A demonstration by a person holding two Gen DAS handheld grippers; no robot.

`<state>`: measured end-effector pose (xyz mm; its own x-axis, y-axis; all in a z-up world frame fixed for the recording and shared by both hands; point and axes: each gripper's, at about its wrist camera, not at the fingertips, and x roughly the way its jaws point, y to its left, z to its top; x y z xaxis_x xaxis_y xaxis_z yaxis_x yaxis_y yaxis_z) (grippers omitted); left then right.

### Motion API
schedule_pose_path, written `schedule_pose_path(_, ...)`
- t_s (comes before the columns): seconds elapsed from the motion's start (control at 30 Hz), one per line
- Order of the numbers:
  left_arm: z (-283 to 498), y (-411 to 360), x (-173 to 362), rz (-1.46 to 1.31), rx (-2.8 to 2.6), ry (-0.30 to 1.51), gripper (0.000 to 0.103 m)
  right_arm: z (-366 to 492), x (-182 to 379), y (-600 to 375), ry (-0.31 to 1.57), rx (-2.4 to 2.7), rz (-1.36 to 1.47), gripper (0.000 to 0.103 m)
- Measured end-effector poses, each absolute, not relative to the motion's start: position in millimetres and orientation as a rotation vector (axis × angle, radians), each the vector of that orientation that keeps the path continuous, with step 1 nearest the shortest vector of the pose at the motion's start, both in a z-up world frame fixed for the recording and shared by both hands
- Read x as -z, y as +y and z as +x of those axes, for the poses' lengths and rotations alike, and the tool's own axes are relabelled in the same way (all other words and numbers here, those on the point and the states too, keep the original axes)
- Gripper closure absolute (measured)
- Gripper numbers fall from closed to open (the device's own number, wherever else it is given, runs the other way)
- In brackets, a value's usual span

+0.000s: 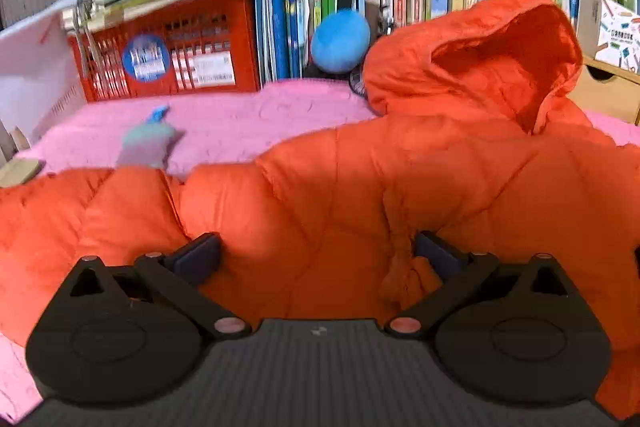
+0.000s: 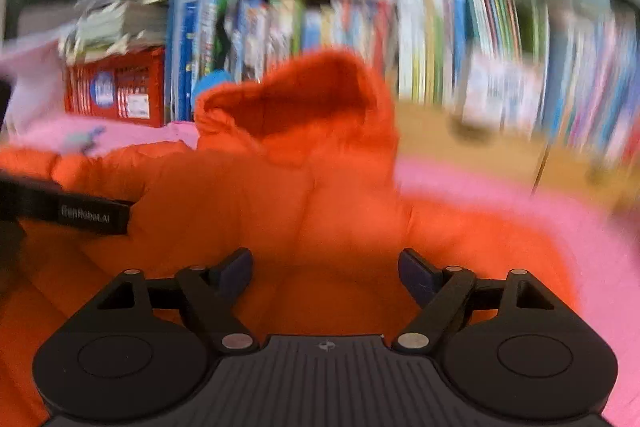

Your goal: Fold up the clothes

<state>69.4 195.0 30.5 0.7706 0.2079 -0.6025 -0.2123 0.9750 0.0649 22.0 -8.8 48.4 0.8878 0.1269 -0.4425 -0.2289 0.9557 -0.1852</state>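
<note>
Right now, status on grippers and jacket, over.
Left gripper open, right gripper open, both over jacket. Jacket unfolded on pink blanket, hood up. Small toy beside sleeve.

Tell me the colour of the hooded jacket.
Orange, quilted; the hooded jacket shows sharpest in the left wrist view.

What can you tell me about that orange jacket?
The jacket is a bright orange puffy hooded coat with quilted stitching and a smooth, slightly shiny shell. It lies spread on a pink blanket, its hood propped up and open toward the bookshelf. A sleeve stretches to the left, and a bunched fold of fabric sits near the left gripper. Both the left and right gripper hover open just over its body, neither pinching any fabric.
</note>
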Motion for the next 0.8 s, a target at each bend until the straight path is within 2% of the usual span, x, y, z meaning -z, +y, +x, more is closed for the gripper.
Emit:
schedule_pose_path(0.1, 70, 193, -30, 0.009, -0.233, 0.659, 0.0, 18, -50, 23, 0.335, -0.191, -0.467, 0.023)
schedule_pose_path(0.2, 70, 193, -30, 0.004, -0.228, 0.662, 0.0, 27, -40, 37, 0.35, -0.22, -0.586, 0.023)
schedule_pose_path(0.33, 71, 194, -29, -0.003, -0.222, 0.666, 0.0, 42, -30, 7, 0.395, -0.146, -0.62, 0.023)
schedule_pose_path(0.63, 72, 196, -29, -0.024, -0.206, 0.675, 0.0, 56, -29, -112, 0.486, 0.107, -0.593, 0.01)
schedule_pose_path(0.73, 73, 196, -29, -0.031, -0.205, 0.677, 0.0, 58, -34, -137, 0.537, 0.205, -0.586, 0.01)
schedule_pose_path(0.8, 73, 196, -29, -0.031, -0.207, 0.677, 0.0, 52, -44, -135, 0.522, 0.24, -0.579, 0.014)
